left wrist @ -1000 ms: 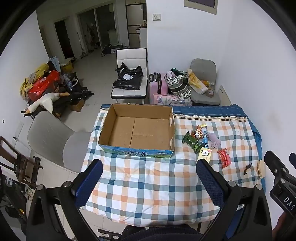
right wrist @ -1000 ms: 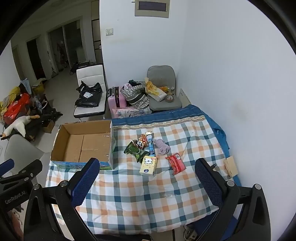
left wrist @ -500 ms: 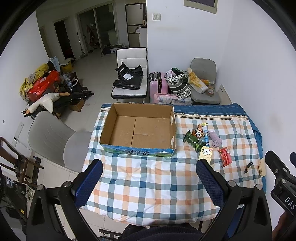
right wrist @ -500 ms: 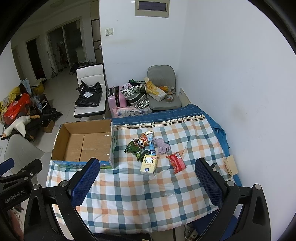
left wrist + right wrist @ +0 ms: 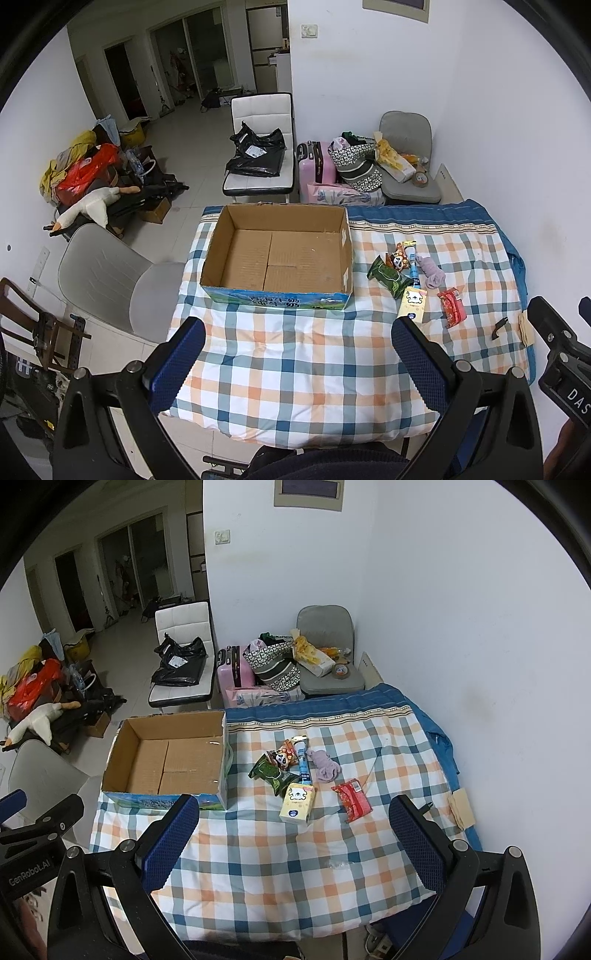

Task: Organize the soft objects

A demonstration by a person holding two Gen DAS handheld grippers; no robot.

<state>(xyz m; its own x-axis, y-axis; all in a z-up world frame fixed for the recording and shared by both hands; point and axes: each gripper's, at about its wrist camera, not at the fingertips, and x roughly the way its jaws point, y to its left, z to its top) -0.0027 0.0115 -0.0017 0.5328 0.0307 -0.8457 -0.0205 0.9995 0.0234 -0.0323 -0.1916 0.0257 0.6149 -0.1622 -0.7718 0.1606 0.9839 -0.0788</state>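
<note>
From the left wrist view, the left gripper hangs wide open and empty above the plaid-covered counter, the cardboard box at twelve o'clock holds nothing, and the soft objects, among them a green packet, a purple sock, a tissue pack and a red pouch, lie clustered at two o'clock, so the sorting looks not yet begun. From the right wrist view, the right gripper is likewise spread open with nothing between its fingers, the tissue pack sits at twelve o'clock, the box at ten o'clock, and beyond the counter's far edge stand a grey chair, a pink suitcase and a white wall.
</note>
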